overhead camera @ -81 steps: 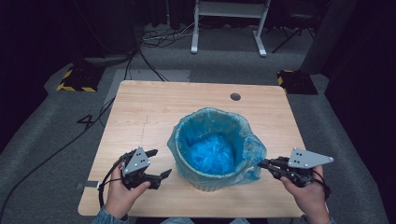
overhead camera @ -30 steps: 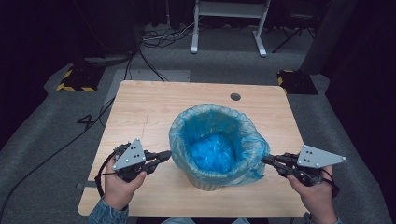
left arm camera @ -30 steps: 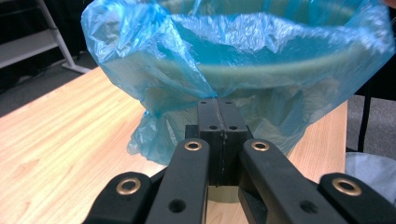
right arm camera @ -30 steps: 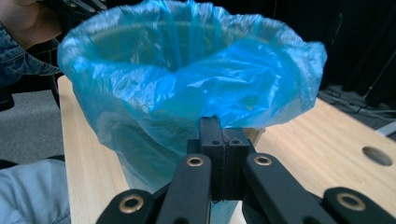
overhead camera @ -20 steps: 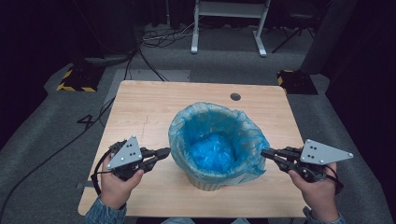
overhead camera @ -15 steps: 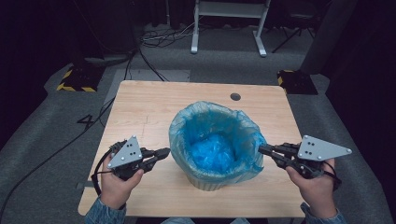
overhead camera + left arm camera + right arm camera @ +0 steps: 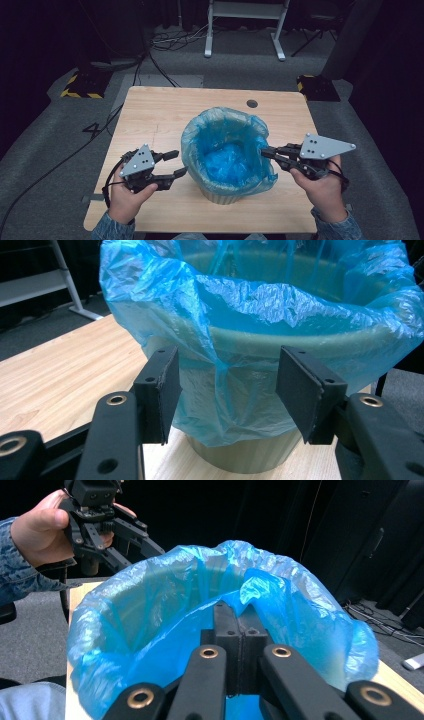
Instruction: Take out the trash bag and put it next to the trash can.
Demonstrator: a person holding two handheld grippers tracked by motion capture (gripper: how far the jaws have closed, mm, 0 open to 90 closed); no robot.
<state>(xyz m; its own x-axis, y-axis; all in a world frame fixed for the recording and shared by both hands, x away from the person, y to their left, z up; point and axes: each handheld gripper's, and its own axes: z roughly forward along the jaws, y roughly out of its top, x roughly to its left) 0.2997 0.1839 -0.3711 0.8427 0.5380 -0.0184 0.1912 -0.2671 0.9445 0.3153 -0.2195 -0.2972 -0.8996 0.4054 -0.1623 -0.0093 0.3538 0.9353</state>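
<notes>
- A grey-green waste bin [image 7: 220,192] stands on the wooden table [image 7: 165,115], a little toward the person's side of the middle, between the two grippers.
- A blue plastic bin liner [image 7: 225,150] lines the bin; its crinkled top edge is folded out over the rim and hangs partway down the outer wall, as the left gripper view shows [image 7: 260,355].
- The left gripper [image 7: 172,164], held in the person's left hand [image 7: 125,197], sits just beside the bin's left side, pointing at it.
- Its fingers [image 7: 165,385] have just been opening and now stand apart at a middling width. In the left gripper view the hanging skirt of the liner lies in the gap between them, but neither pad presses on it.
- The right gripper [image 7: 266,152], in the person's right hand [image 7: 322,187], reaches the right side of the bin's rim, raised above the table.
- Its fingers [image 7: 227,630] are pressed fully together on a fold of the liner at that rim; in the right gripper view the blue film is pinched up into a small peak [image 7: 252,592] right at the fingertips.
- In the right gripper view, the left gripper [image 7: 125,542] and its hand show beyond the far side of the bin.
- A small round dark grommet hole [image 7: 252,104] sits in the table's far part, well apart from the bin.
- Black cables [image 7: 165,70] run over the grey floor beyond the table, near the legs of a white frame [image 7: 245,30].
</notes>
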